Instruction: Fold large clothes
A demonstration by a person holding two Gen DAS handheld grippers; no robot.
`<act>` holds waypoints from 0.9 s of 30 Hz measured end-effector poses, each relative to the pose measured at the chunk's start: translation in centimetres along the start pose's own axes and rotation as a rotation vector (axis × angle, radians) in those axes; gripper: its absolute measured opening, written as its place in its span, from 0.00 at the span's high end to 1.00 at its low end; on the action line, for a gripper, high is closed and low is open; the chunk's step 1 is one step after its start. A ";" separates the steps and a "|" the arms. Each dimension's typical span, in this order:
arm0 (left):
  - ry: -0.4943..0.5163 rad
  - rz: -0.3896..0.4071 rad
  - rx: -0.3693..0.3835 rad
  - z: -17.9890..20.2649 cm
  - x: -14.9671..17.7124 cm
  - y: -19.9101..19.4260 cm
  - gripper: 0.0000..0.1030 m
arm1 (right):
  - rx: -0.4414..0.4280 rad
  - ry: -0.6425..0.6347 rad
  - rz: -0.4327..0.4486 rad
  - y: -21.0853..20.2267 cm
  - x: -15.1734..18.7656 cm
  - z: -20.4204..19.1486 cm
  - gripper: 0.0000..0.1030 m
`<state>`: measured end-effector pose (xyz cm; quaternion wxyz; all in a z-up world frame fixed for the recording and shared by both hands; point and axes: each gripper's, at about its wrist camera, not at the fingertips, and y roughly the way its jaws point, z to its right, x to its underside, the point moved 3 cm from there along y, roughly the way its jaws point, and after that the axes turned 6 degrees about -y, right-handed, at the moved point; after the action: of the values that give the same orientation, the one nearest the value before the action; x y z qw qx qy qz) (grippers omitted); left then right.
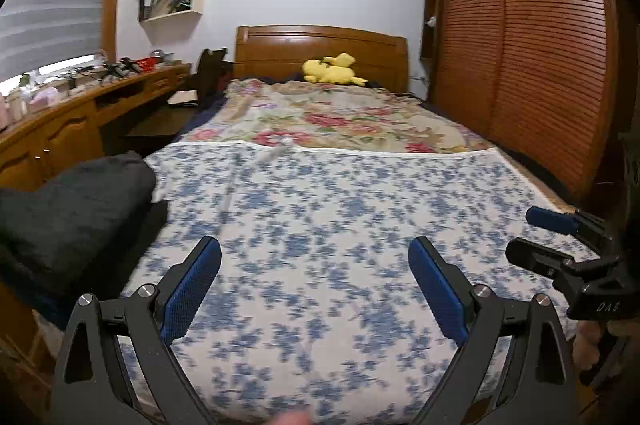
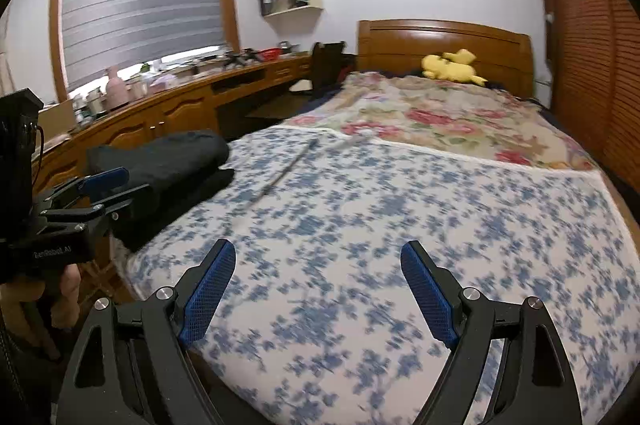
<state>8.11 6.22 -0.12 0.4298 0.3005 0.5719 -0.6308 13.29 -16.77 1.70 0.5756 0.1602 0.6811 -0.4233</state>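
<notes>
A dark, bulky folded garment [image 1: 76, 201] lies at the bed's left edge; it also shows in the right wrist view [image 2: 168, 161]. My left gripper [image 1: 314, 249] is open and empty above the blue-flowered sheet [image 1: 340, 225], to the right of the garment. My right gripper [image 2: 318, 253] is open and empty above the same sheet [image 2: 400, 225]. The right gripper also shows at the right edge of the left wrist view [image 1: 560, 237], and the left gripper at the left edge of the right wrist view [image 2: 96, 193], close to the dark garment.
A red-flowered blanket [image 1: 340, 121] covers the far half of the bed, with a yellow plush toy [image 1: 332, 69] at the wooden headboard [image 1: 320, 49]. A cluttered wooden desk [image 1: 80, 113] runs along the left. A slatted wardrobe [image 1: 520, 45] stands on the right.
</notes>
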 end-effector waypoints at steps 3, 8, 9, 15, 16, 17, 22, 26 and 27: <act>0.000 -0.003 0.042 1.7 0.7 -0.4 0.08 | 0.042 0.022 0.015 -2.1 0.3 0.1 0.17; 0.025 -0.017 0.062 4.6 2.0 -1.9 0.08 | 0.103 0.061 0.038 -5.7 1.4 0.7 0.17; 0.030 -0.016 0.067 5.1 2.2 -2.3 0.08 | 0.118 0.067 0.046 -6.6 1.6 0.7 0.17; 0.066 0.020 0.094 8.7 2.0 -5.3 0.08 | 0.191 0.071 0.100 -11.6 1.9 0.5 0.17; 0.069 0.031 0.098 9.2 1.7 -5.8 0.08 | 0.203 0.073 0.113 -12.4 1.9 0.4 0.17; 0.071 0.039 0.100 9.6 1.5 -6.1 0.08 | 0.212 0.076 0.125 -13.0 1.9 0.3 0.17; 0.101 0.079 0.126 11.6 0.1 -7.8 0.08 | 0.253 0.083 0.179 -15.8 1.9 -0.5 0.17; 0.085 0.091 0.139 11.7 -0.4 -8.4 0.08 | 0.262 0.092 0.204 -16.5 2.0 -1.2 0.17; 0.081 0.091 0.139 11.7 -0.4 -8.4 0.08 | 0.263 0.094 0.206 -16.6 2.0 -1.3 0.17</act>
<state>2.13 -5.34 6.04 0.4127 0.3806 0.5294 -0.6360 0.15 -26.07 6.34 0.5576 0.3229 0.6258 -0.4395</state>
